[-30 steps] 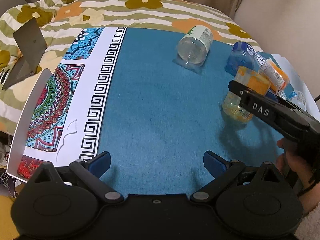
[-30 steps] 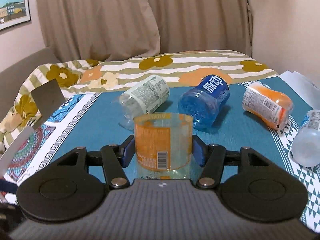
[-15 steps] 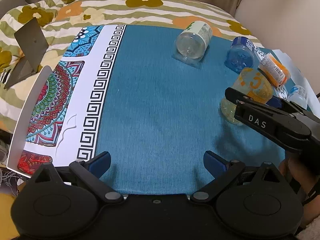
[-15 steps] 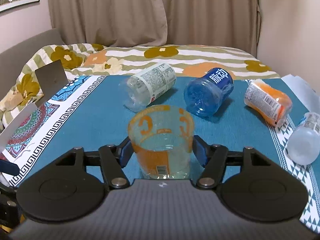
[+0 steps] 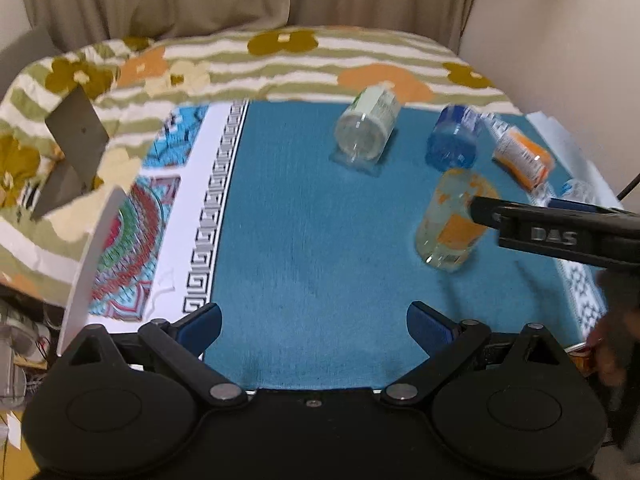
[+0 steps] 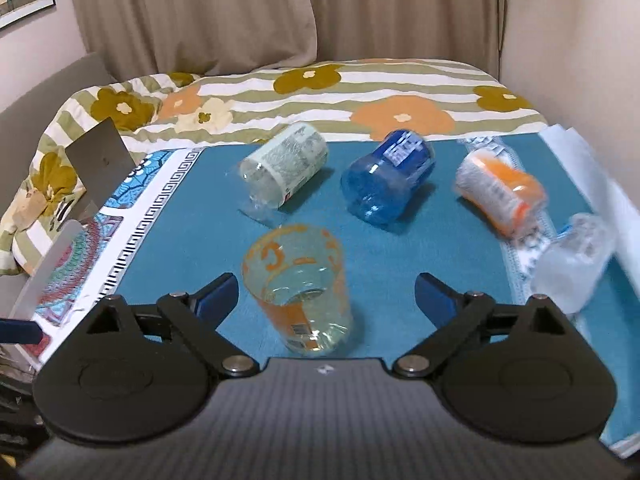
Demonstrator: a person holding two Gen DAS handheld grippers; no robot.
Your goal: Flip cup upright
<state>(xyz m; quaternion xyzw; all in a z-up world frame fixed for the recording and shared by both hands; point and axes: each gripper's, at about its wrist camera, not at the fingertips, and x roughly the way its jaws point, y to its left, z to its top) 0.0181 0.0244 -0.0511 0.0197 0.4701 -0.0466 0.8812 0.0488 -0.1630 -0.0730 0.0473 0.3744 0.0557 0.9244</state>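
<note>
Teal cloth (image 6: 192,216) on bed; beige curtains (image 6: 280,12) behind.

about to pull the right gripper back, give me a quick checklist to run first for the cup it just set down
1. Cup upright, mouth up on the teal cloth: ok.
2. Right gripper open, blue pads apart from the cup walls: ok.
3. Cup settled, not rocking: cannot tell, frames are blurred.
4. Retreat path free of the blue cup and other lying cups: ok.
5. Left gripper open, away from the cup: ok.
</note>
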